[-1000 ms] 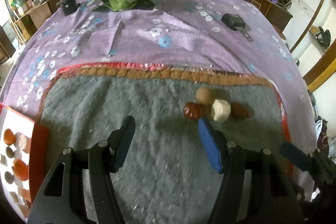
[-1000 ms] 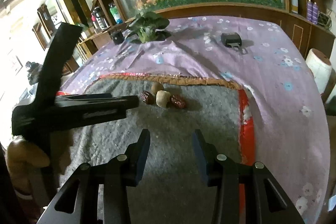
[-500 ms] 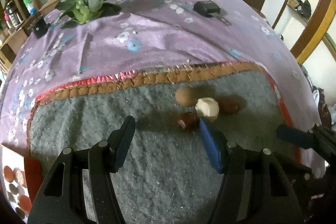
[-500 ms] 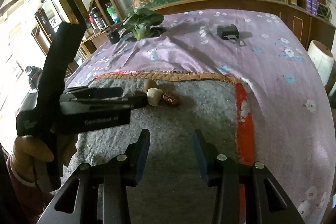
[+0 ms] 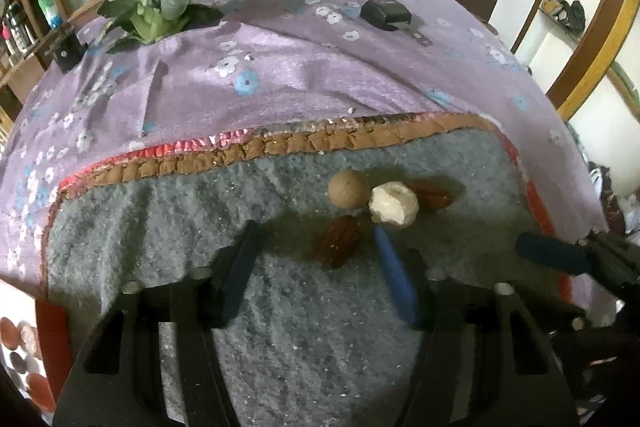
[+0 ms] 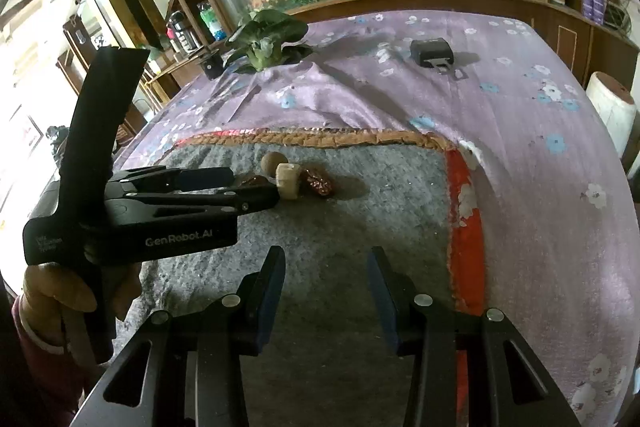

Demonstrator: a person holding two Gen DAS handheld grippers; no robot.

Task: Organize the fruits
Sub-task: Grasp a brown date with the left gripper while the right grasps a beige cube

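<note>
So the left gripper [image 5: 312, 259] is right down on the grey mat [image 5: 160, 227], and its jaws have just been closing in around the dark red date [image 5: 338, 241]. The date sits between the fingers, closer to the blue right-hand pad [image 5: 394, 279], but the pads don't look like they're pressing on it yet, so it counts as open around the fruit. The date's long axis runs roughly along the gripper's pointing line, tilted a bit toward the blue pad, so the squeeze goes across its short side.

Just past it are the white chunk [image 5: 394, 205] touching the round tan fruit [image 5: 347, 188], with a second date [image 5: 434, 195] tucked behind the chunk and partly hidden. Tight cluster, so nudging the chunk looks like the risk.

The right gripper [image 6: 326, 291] hangs back over the mat, open, nothing between its fingers, well short of the fruit. The left one is clearly nearer.

From the right wrist view the left gripper's fingers cover most of the date, so contact is hard to tell. A red tray [image 5: 52, 331] is cut off at the lower left edge.
</note>
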